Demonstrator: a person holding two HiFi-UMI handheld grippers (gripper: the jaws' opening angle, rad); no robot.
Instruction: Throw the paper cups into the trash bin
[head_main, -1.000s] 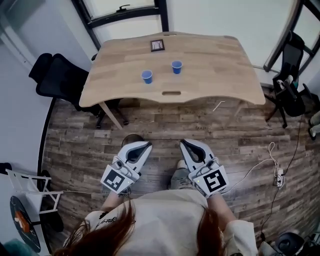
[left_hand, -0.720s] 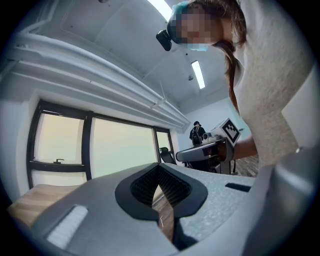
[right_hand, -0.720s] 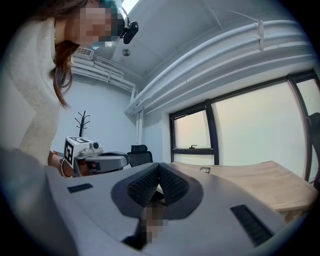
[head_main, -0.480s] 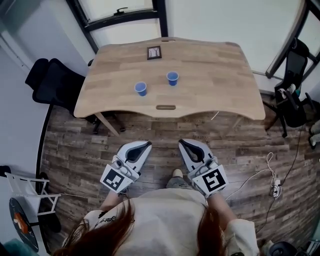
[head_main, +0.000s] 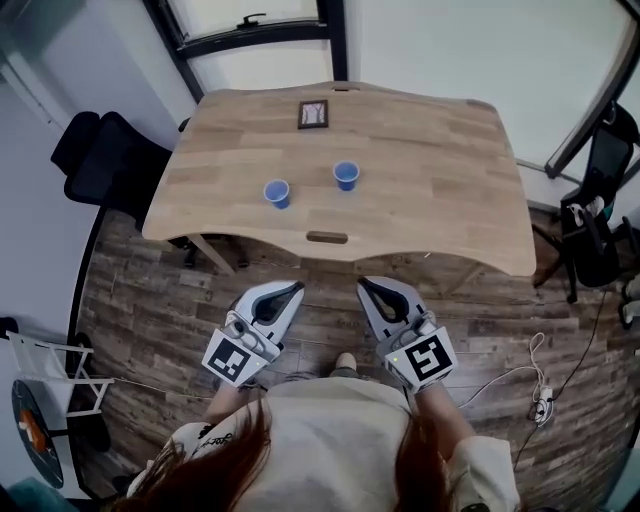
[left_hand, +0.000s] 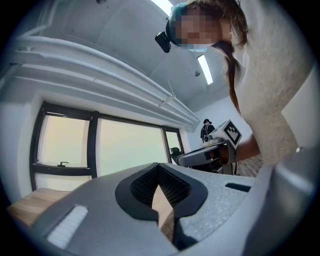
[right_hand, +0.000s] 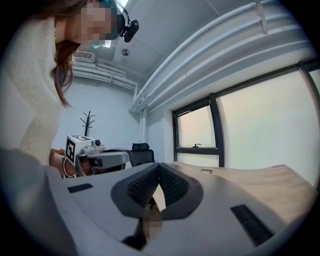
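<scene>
Two blue paper cups stand upright on the wooden table (head_main: 430, 210): one cup (head_main: 277, 193) toward the left, the other cup (head_main: 346, 175) a little farther back and right. My left gripper (head_main: 292, 289) and right gripper (head_main: 366, 287) are held side by side over the floor, short of the table's near edge, both pointing level at the table. In each gripper view the black pads meet at the tip, left gripper (left_hand: 159, 166) and right gripper (right_hand: 159, 166), with nothing between them. No trash bin is in view.
A small dark framed picture (head_main: 313, 114) lies at the table's back. A black office chair (head_main: 105, 160) stands to the left of the table, another chair (head_main: 595, 220) to the right. Cables (head_main: 540, 400) trail over the wood floor at the right. A white rack (head_main: 45, 365) stands far left.
The table and cups have come nearer and lower in the head view as the person walks toward them. Both grippers keep their pose, side by side and shut.
</scene>
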